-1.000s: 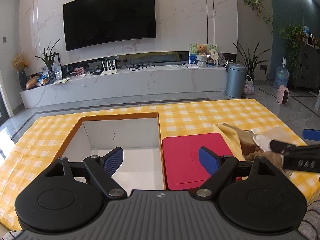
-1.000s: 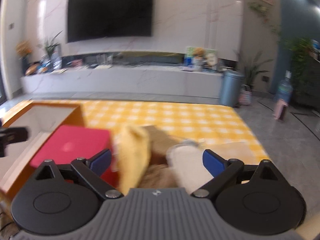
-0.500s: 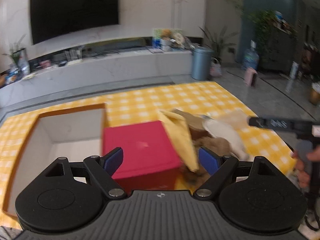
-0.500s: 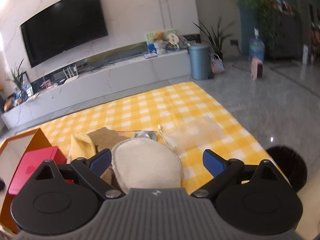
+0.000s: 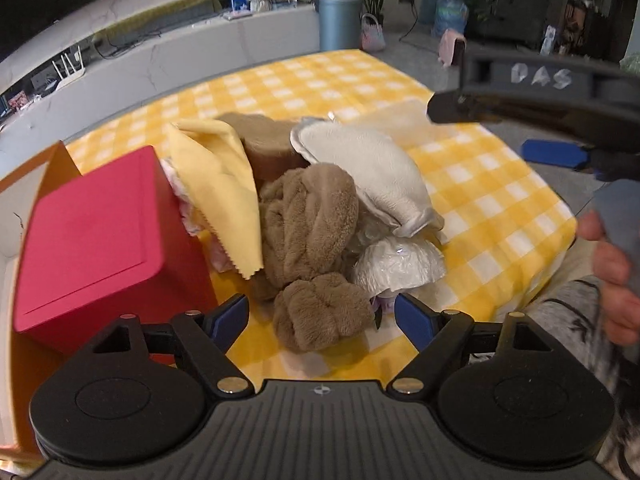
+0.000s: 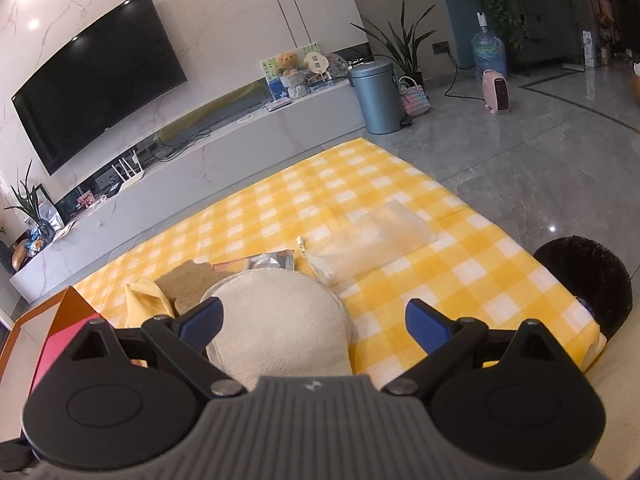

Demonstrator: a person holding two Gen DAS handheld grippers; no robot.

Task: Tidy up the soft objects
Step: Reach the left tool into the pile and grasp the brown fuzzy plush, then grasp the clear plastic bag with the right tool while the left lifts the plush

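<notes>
Brown plush ball (image 5: 326, 312) at 12 o'clock between spread left gripper (image 5: 322, 318) fingers, lined up for grabbing; right gripper (image 6: 314, 318) spread, empty.

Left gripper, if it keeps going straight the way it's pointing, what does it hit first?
Most likely the small brown plush ball, lying right between the open left gripper's fingers. Behind it sits the bigger brown plush bundle. Depth is hard to judge through the fisheye.

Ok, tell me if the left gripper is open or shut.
Open: the left gripper has its blue fingers spread wide, nothing between them.
</notes>
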